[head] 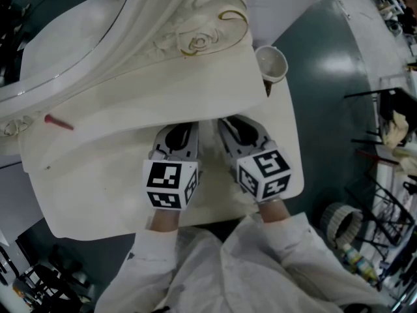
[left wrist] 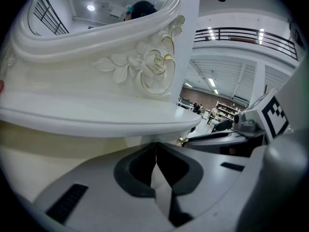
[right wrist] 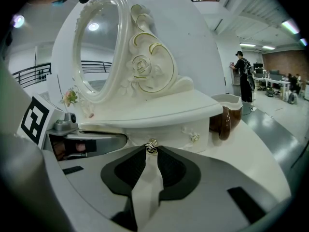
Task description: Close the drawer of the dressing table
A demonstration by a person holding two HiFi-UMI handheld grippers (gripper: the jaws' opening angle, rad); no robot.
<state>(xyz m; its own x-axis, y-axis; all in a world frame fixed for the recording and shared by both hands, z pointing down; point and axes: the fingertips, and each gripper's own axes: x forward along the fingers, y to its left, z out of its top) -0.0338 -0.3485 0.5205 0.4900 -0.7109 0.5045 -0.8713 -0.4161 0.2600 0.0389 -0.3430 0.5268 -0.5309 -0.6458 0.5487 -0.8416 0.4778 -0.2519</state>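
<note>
A white dressing table [head: 195, 77] with an oval mirror [head: 58, 31] stands on a cream tabletop [head: 98, 194]. Its drawer front [right wrist: 186, 134] sits under the overhanging top and looks nearly flush. It carries small gold knobs [right wrist: 194, 137]. My left gripper [head: 177, 134] and right gripper [head: 236, 128] lie side by side, their tips tucked under the overhang at the drawer. In the left gripper view the left gripper [left wrist: 156, 144] is shut, right at the drawer. The right gripper [right wrist: 151, 151] is shut too, its tips touching a gold knob [right wrist: 152, 146].
A white and brown cup [head: 270, 62] stands at the dressing table's right end, also seen in the right gripper view [right wrist: 227, 115]. A small red item [head: 57, 122] lies on the dressing table's top at the left. The tabletop's right edge drops to a dark floor [head: 332, 109].
</note>
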